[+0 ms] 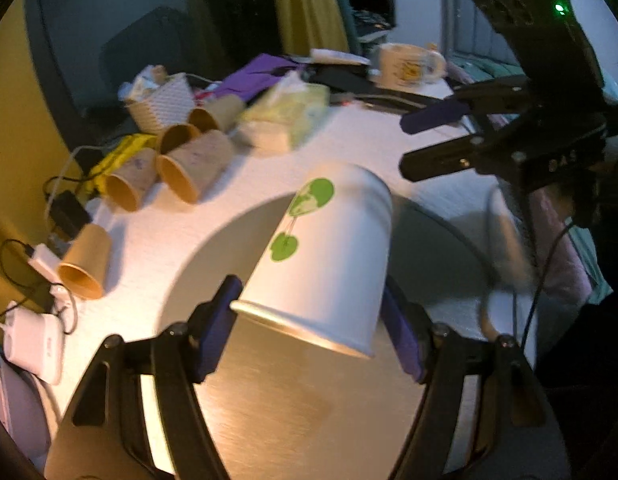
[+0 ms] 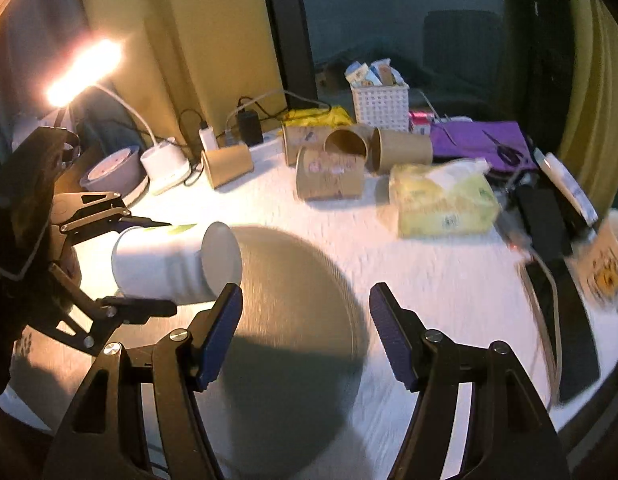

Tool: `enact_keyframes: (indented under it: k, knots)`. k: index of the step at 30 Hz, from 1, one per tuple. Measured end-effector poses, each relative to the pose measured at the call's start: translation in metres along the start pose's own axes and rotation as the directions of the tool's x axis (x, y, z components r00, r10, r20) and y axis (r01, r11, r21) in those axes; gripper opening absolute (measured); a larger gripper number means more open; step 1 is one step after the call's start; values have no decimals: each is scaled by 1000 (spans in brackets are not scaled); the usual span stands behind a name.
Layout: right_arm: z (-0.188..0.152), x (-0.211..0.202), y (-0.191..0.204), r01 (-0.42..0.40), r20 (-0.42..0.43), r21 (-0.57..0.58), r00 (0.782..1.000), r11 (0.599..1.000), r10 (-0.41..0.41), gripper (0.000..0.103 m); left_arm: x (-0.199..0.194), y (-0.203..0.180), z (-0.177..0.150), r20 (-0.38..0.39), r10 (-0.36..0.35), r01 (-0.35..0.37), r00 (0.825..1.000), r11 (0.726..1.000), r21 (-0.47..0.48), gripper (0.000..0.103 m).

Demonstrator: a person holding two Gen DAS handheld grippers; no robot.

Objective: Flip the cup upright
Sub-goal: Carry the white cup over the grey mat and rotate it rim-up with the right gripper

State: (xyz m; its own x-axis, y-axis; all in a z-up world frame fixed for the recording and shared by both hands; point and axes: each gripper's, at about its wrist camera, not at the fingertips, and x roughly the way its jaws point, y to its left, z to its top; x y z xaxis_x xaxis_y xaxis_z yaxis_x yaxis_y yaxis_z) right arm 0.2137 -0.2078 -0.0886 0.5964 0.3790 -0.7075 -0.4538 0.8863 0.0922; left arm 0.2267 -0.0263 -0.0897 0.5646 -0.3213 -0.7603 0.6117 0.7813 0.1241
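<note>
A white paper cup with green leaf print is held tilted above a round metal plate, its open mouth toward the camera and its base pointing away. My left gripper is shut on the cup near its rim. In the right wrist view the same cup lies nearly sideways in the left gripper at the left. My right gripper is open and empty over the plate. It also shows in the left wrist view at the upper right, off to the side of the cup.
Several brown paper cups lie on their sides at the back of the white table. A tissue pack, a white basket, chargers and cables, a lamp, a mug and dark items at the right edge surround it.
</note>
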Motion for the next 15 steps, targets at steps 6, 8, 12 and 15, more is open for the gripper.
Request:
enact_keyframes:
  k: [6, 8, 12, 15]
  knots:
    - [-35, -8, -7, 23, -23, 41, 999, 999, -22, 69, 14, -31, -12, -37, -52, 53, 998, 998, 29, 71]
    - [-43, -8, -9, 29, -29, 50, 999, 998, -28, 69, 18, -36, -14, -46, -65, 67, 997, 997, 34, 71]
    - [-53, -3, -11, 29, -46, 52, 999, 998, -27, 69, 23, -40, -15, -49, -78, 79, 996, 996, 33, 72]
    - [-56, 0, -9, 22, -54, 45, 998, 999, -19, 69, 23, -40, -15, -51, -93, 94, 994, 995, 18, 73]
